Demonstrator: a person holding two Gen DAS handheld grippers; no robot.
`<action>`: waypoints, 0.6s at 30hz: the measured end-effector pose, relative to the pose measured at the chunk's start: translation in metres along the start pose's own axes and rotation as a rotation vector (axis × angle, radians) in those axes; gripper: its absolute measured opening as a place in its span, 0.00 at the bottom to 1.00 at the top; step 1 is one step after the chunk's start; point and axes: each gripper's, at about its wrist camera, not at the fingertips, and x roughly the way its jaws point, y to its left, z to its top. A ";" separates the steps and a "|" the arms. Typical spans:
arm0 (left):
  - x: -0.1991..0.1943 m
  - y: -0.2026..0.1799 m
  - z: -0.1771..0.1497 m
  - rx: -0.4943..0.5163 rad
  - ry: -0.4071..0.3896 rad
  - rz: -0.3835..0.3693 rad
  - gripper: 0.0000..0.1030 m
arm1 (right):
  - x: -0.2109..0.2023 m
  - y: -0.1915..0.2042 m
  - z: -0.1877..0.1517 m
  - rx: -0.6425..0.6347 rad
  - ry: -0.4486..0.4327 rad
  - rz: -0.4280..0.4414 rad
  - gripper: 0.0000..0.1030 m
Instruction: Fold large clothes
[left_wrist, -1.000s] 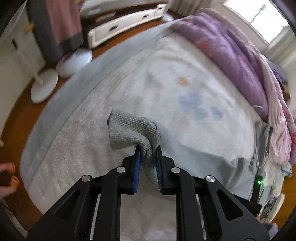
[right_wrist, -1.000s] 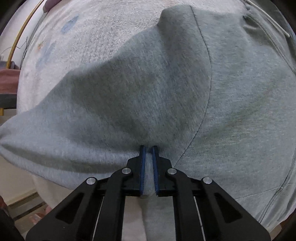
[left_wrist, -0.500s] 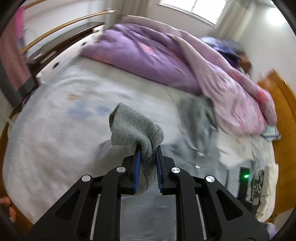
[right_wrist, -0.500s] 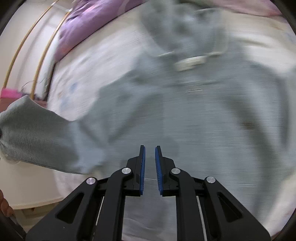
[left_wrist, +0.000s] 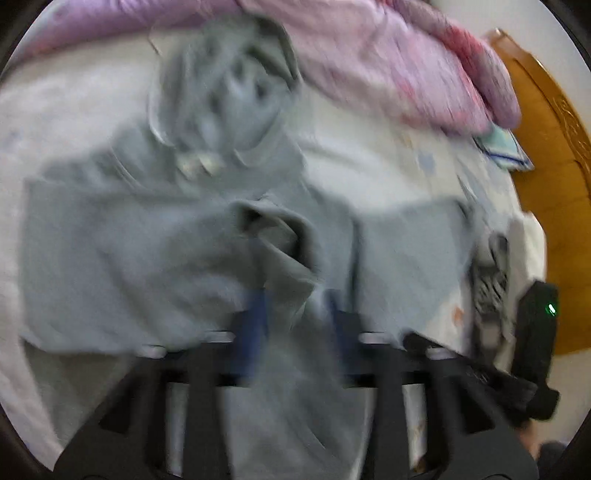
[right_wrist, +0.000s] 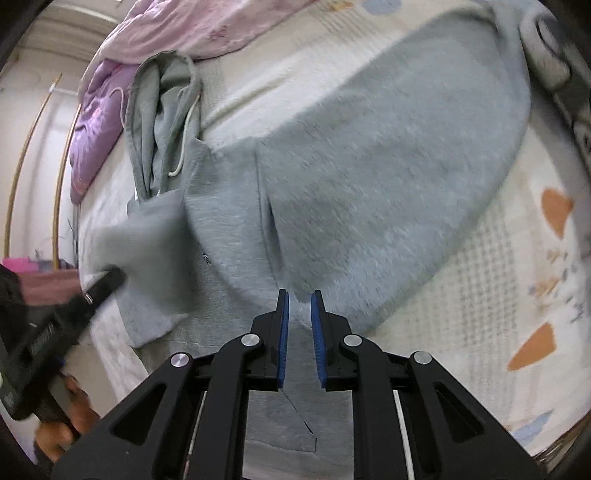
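Grey cotton hoodie (right_wrist: 369, 155) is spread flat on the pale patterned bed sheet (right_wrist: 498, 295). At 9 o'clock, its sleeve (right_wrist: 147, 243) is seen by the left gripper (left_wrist: 295, 310), whose blurred fingers are parted. At 6 o'clock, the right gripper (right_wrist: 298, 325) is held slightly open and holds nothing.

Grey hoodie (right_wrist: 369, 155) — matt, fleecy knit cloth, fuzzy nap; off-white cord drawstring (right_wrist: 184, 125). Bed sheet (right_wrist: 491, 280): cream waffle-textured cloth, printed orange and blue shapes. Quilt (right_wrist: 192, 29) — pink-purple, smooth, soft crumpled fabric. Right gripper (right_wrist: 298, 314) matt black plastic, blue ribbed rubbery fingers (right_wrist: 283, 332), shiny metal screws. Headboard (left_wrist: 554, 147) glossy orange-brown wood. Left view blurred.
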 end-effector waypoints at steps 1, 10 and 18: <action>0.000 0.002 -0.002 -0.003 0.001 0.020 0.83 | -0.001 -0.002 -0.002 0.003 0.003 0.015 0.17; -0.020 0.131 -0.020 -0.185 -0.036 0.318 0.87 | 0.029 0.044 0.014 -0.137 -0.083 -0.138 0.59; -0.019 0.201 -0.010 -0.303 -0.026 0.382 0.87 | 0.063 0.042 0.038 0.025 -0.001 -0.067 0.10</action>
